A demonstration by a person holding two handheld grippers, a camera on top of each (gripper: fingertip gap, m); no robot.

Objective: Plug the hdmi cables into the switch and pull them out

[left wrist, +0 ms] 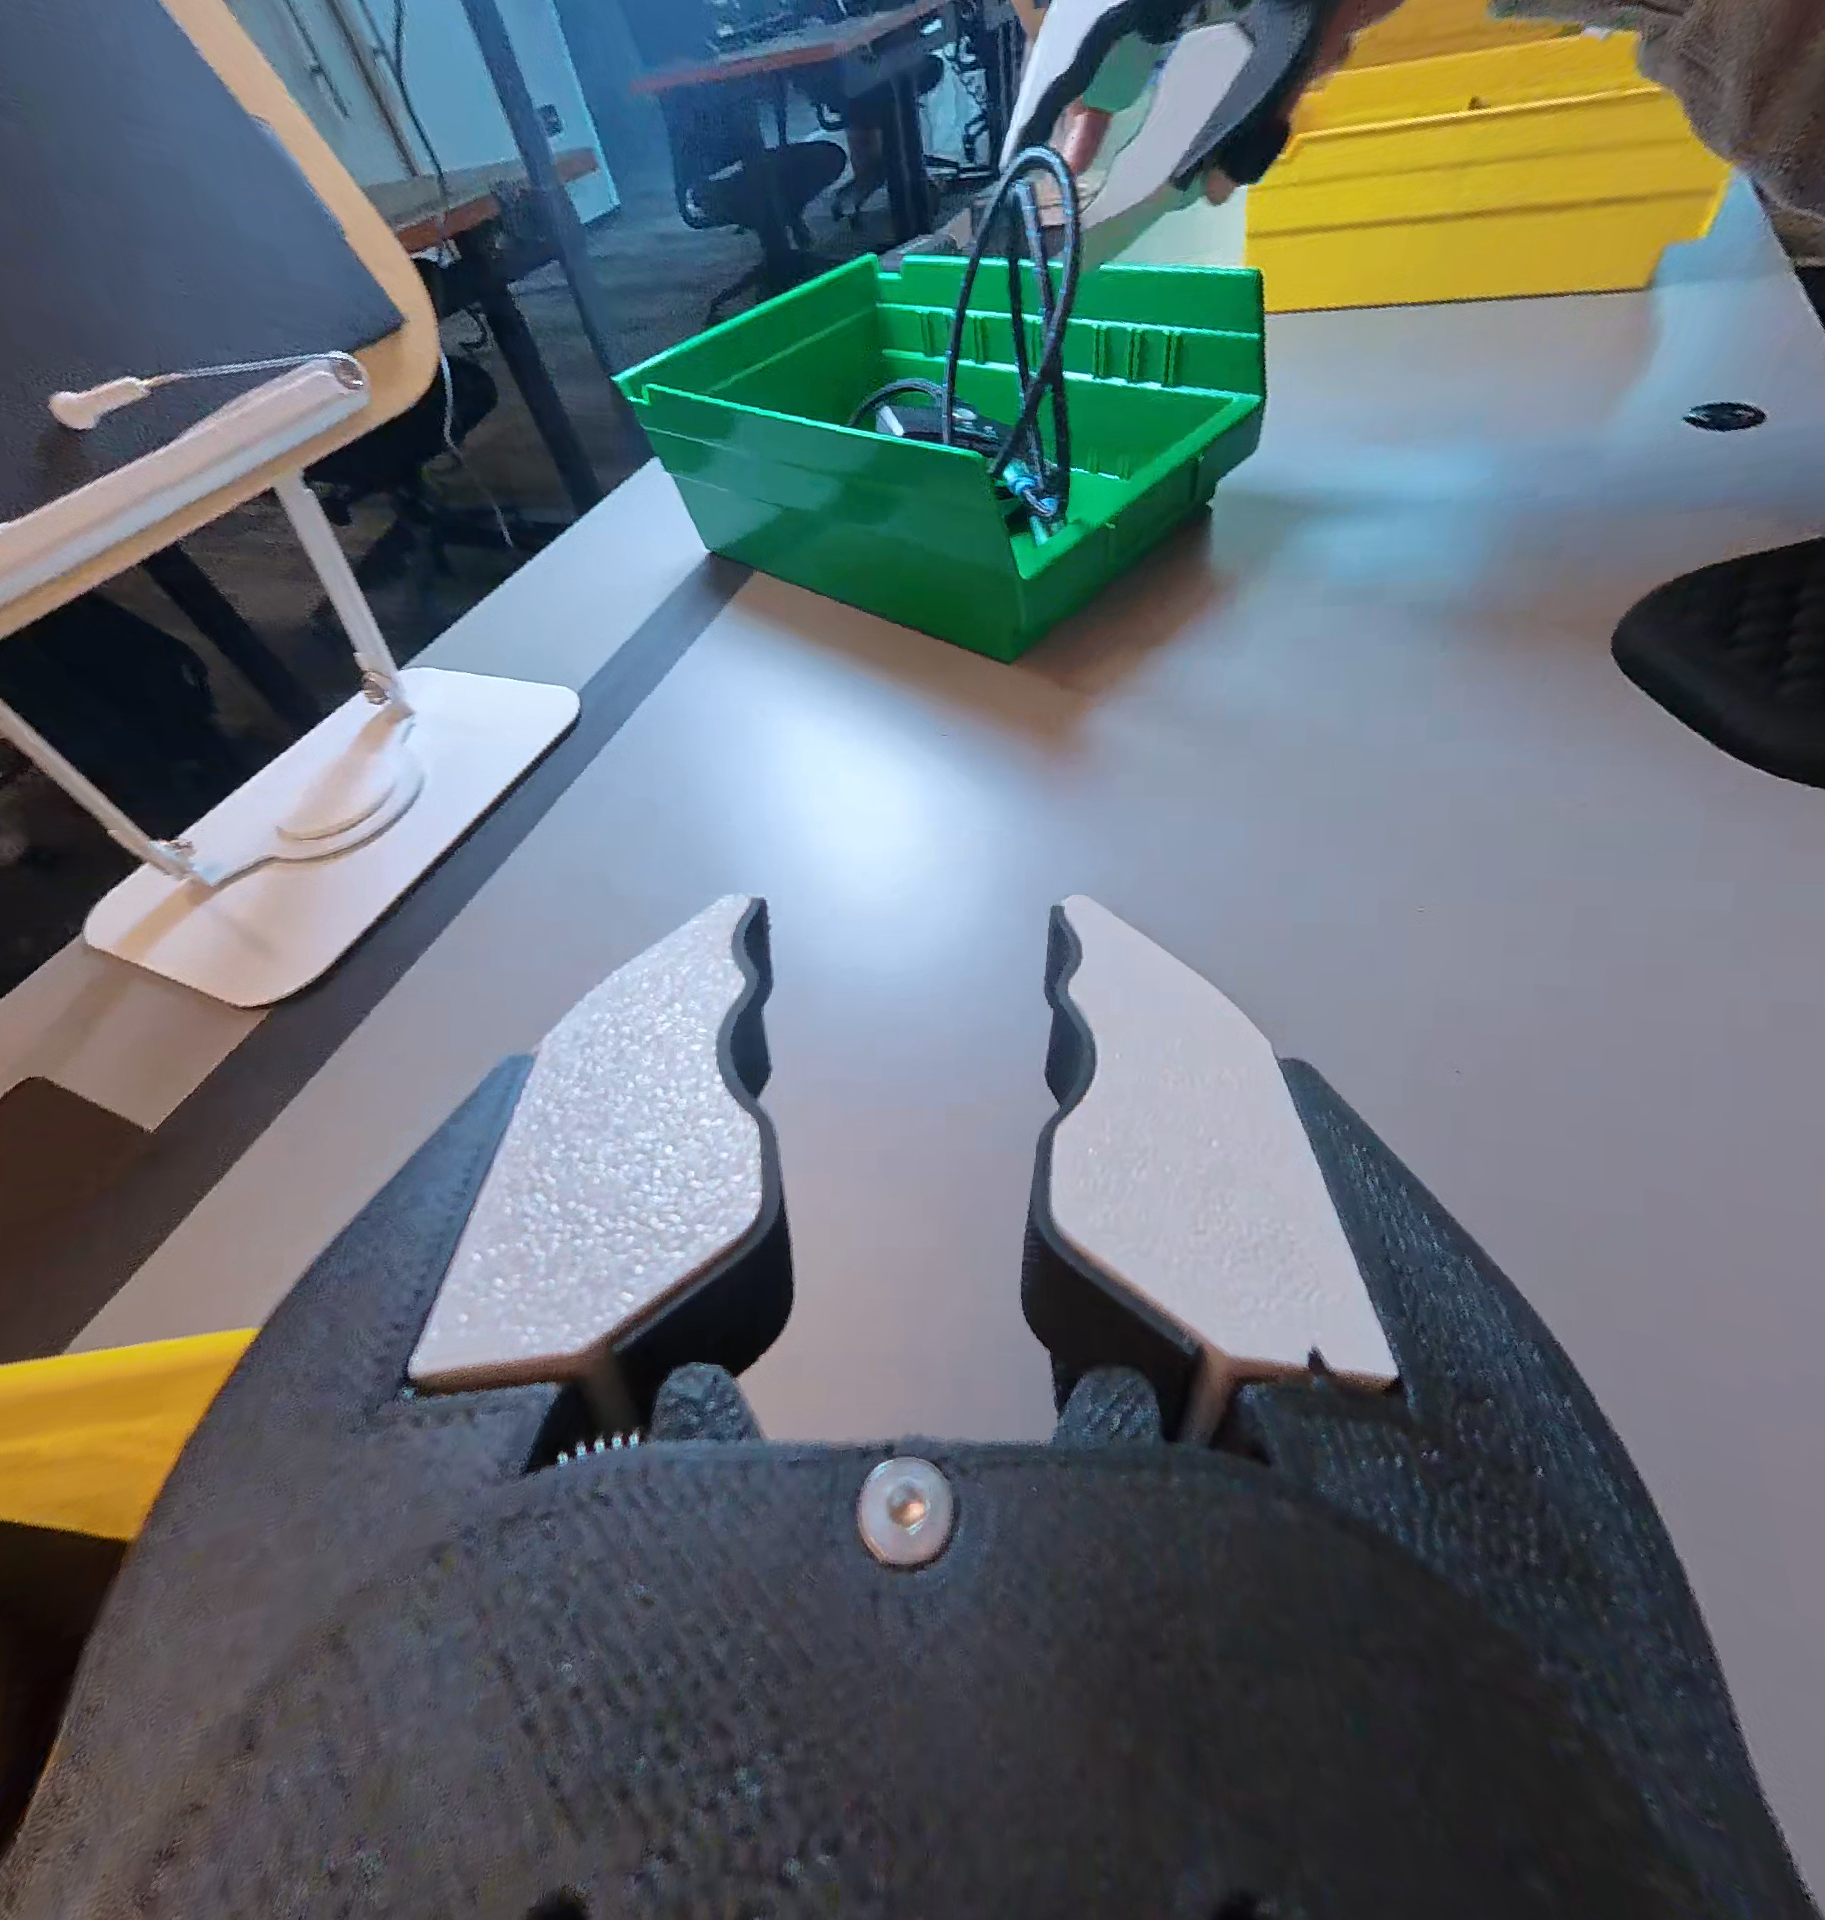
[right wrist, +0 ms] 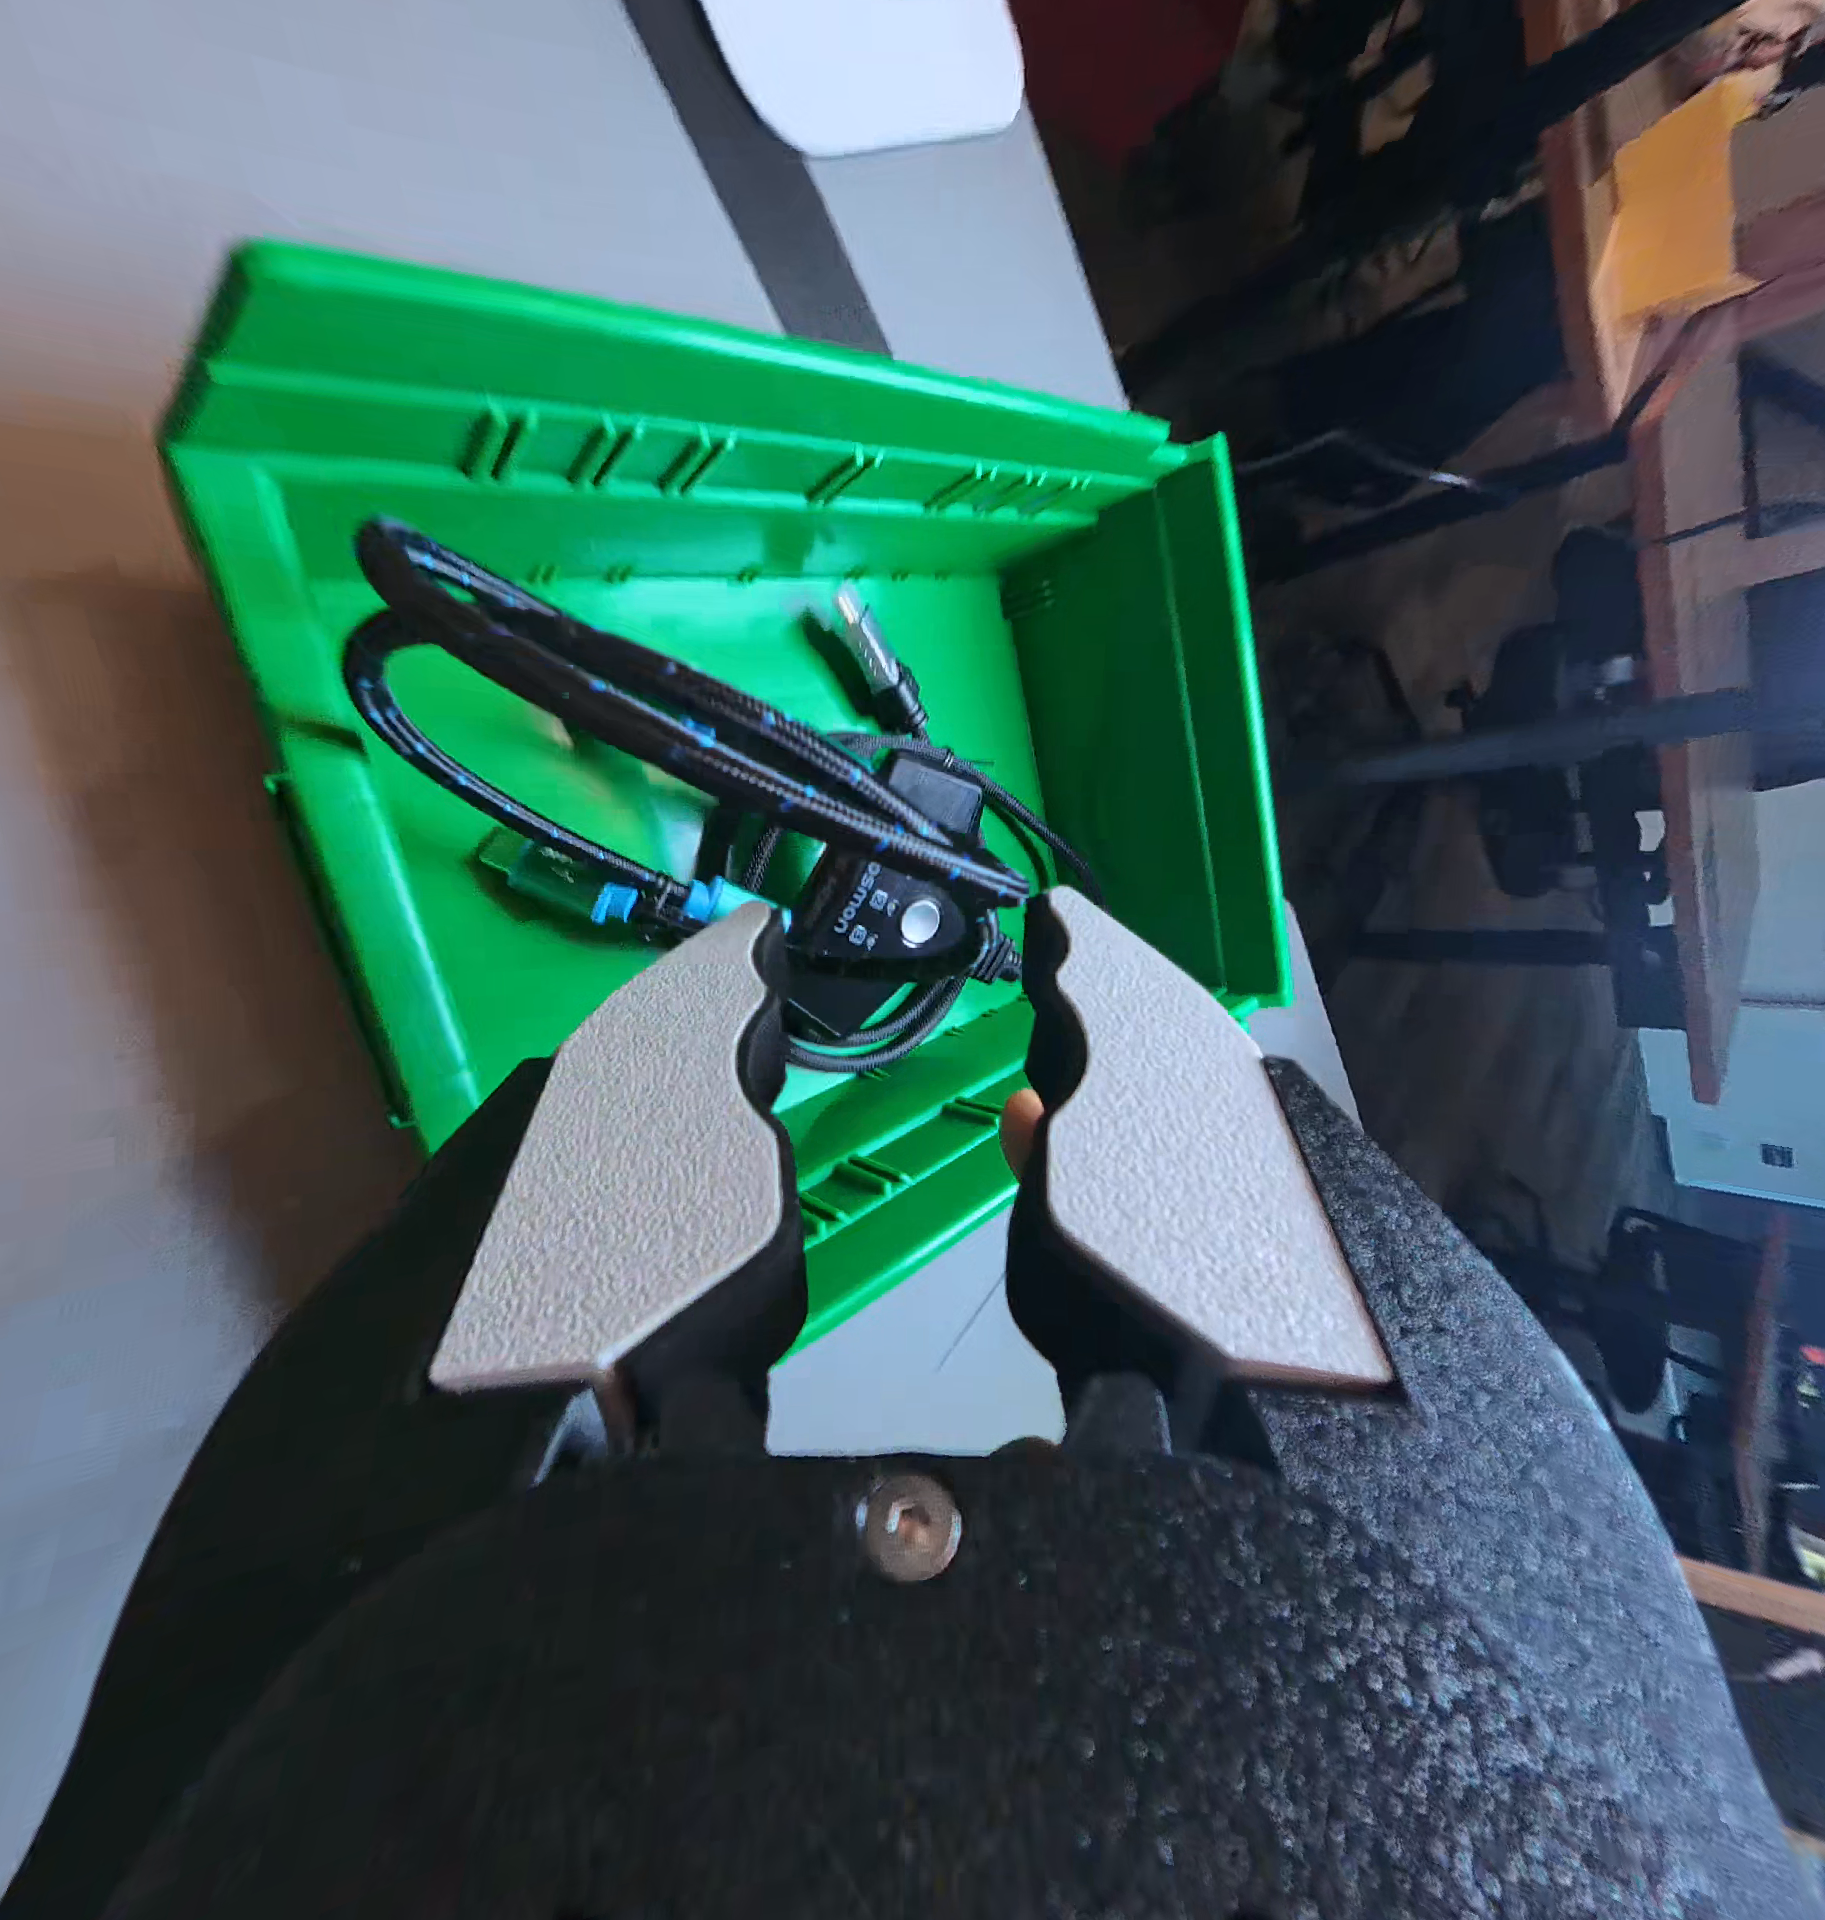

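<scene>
The HDMI cables (right wrist: 617, 696), braided black with blue flecks, lie coiled inside the green bin (right wrist: 679, 416). Their blue-collared plugs (right wrist: 617, 904) rest at the 9 o'clock side of the bin floor. The black switch (right wrist: 887, 920) with a round silver button sits at the coil's 4 o'clock edge. The right claw (right wrist: 897, 914) hangs above the bin, fingers apart, tips either side of the switch; contact cannot be told. In the left wrist view the bin stands on the grey surface (left wrist: 1303, 831) at 12 o'clock, with a cable loop rising above its rim. The left claw (left wrist: 906, 925) is apart and holds nothing, above bare surface. A white lamp base (left wrist: 347, 821) sits at 10 o'clock, yellow bins (left wrist: 1459, 208) at 1 o'clock.
</scene>
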